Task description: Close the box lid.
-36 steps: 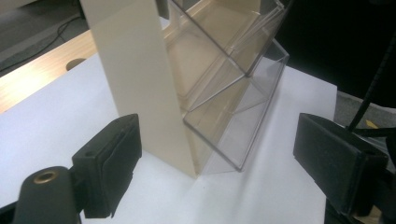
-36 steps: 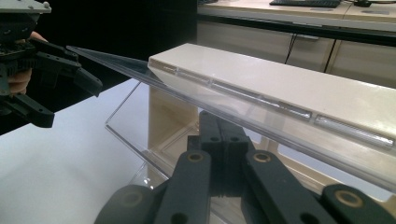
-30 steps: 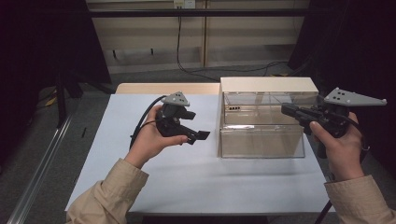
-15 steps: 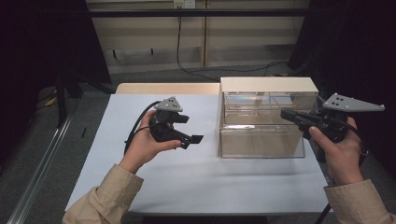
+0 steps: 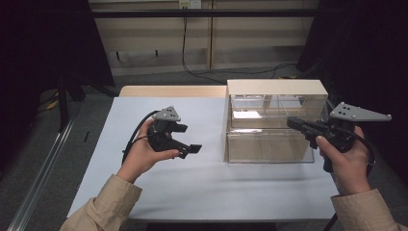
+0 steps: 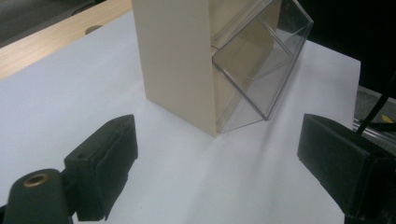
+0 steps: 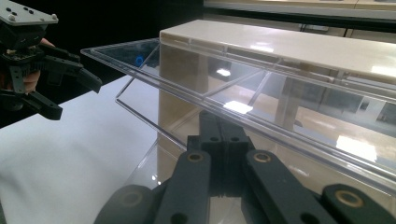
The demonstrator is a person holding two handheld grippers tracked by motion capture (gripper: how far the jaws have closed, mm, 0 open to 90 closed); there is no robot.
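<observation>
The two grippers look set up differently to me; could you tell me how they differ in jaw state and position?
The left gripper has its jaws wide apart with nothing between them, while the right gripper has its jaws shut together. The left gripper hangs over the bare white table, apart from the clear drawer box; the right gripper's tips sit at the box's front. Both are black, hand-held and point toward the box.

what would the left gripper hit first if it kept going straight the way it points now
Probably the cream side wall of the clear plastic two-tier bin; the open left gripper aims at it across bare white table.
</observation>
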